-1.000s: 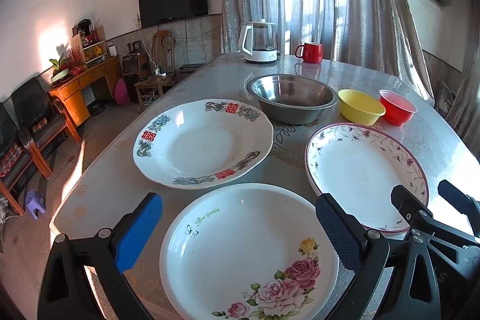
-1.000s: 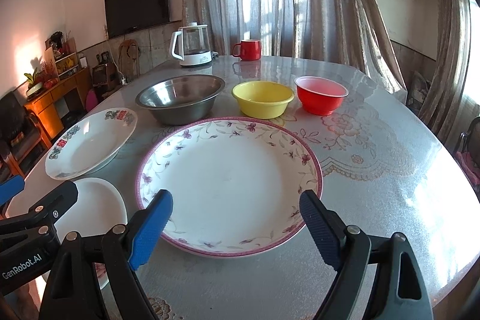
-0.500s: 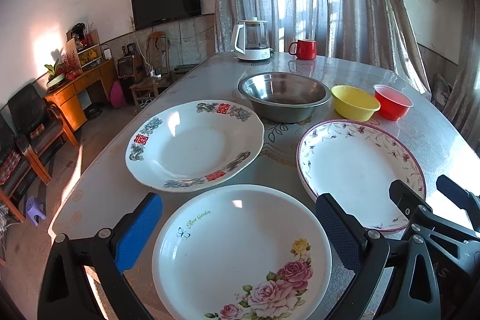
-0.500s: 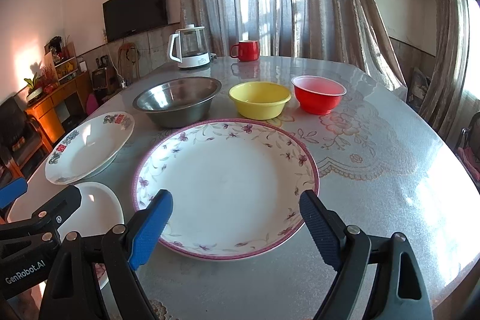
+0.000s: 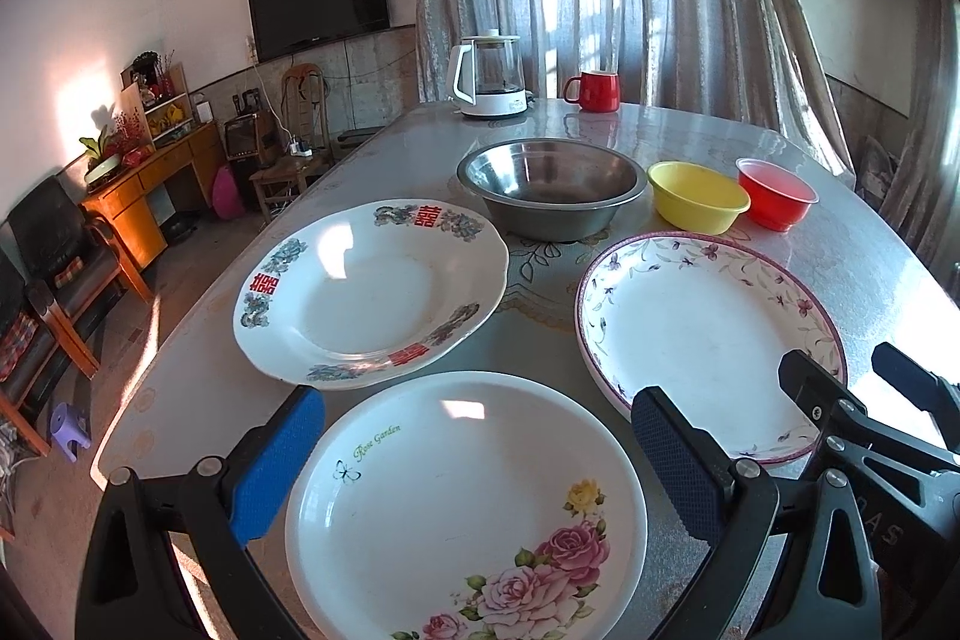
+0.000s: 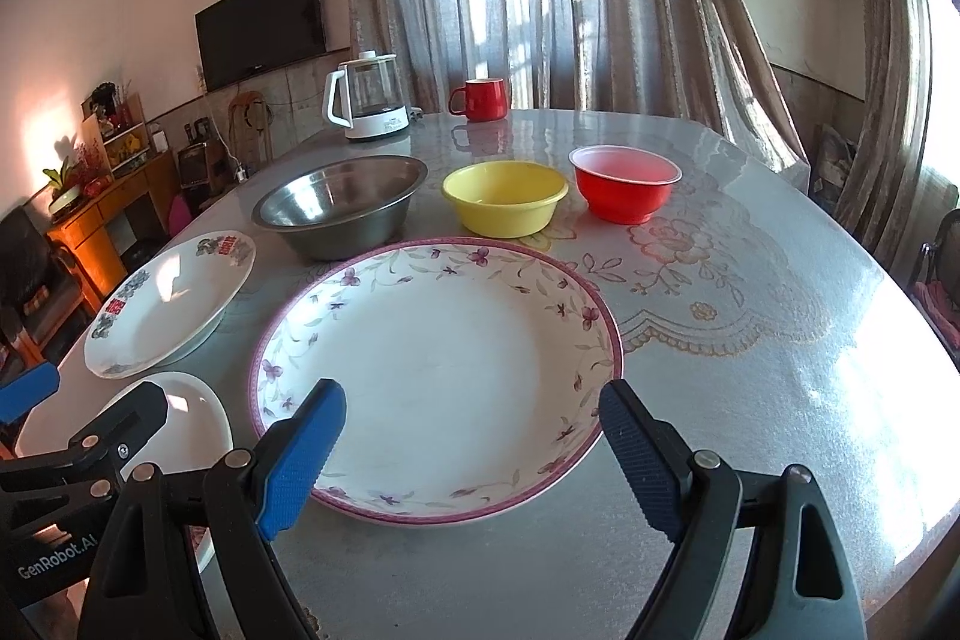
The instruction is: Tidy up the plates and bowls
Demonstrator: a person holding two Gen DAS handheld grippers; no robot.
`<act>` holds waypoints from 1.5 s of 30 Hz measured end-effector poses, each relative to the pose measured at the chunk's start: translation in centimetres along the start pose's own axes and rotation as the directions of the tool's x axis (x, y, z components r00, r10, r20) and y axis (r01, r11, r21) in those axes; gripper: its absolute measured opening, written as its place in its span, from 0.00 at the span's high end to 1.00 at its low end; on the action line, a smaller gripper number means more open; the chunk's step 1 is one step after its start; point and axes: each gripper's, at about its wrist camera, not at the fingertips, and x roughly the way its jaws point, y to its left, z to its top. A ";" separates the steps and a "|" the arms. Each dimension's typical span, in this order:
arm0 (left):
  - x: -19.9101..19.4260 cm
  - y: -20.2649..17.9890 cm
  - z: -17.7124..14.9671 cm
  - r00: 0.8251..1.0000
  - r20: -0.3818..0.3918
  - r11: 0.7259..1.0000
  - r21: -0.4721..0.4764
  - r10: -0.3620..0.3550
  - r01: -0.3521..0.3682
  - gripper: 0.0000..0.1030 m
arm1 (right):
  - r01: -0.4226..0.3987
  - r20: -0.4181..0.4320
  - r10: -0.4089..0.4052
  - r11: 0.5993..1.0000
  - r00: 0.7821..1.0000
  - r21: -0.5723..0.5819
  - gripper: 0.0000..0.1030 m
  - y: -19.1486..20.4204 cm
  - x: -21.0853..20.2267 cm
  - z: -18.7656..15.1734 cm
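Three plates lie on the grey table. A rose-patterned plate (image 5: 462,508) sits nearest, with my open left gripper (image 5: 474,454) above its near half. A plate with red characters (image 5: 372,292) lies behind it to the left. A purple-rimmed flowered plate (image 6: 432,370) lies in front of my open right gripper (image 6: 474,448), whose fingers hover over its near edge. Further back stand a steel bowl (image 6: 342,202), a yellow bowl (image 6: 504,196) and a red bowl (image 6: 624,181) in a row. Neither gripper holds anything.
A white electric kettle (image 5: 489,76) and a red mug (image 5: 594,91) stand at the table's far end by the curtains. The table's left edge (image 5: 180,340) drops to a floor with chairs and a cabinet. Bare tabletop (image 6: 750,340) spreads to the right.
Both grippers have drawn back and risen slightly, so the plates and bowls sit a little further off in both views. Nothing was picked up or shifted.
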 end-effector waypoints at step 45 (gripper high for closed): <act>11.3 -3.8 6.0 0.871 -0.333 0.915 0.050 -0.362 0.400 0.60 | -0.107 -0.231 0.152 0.975 0.961 0.196 0.64 -7.9 6.6 1.1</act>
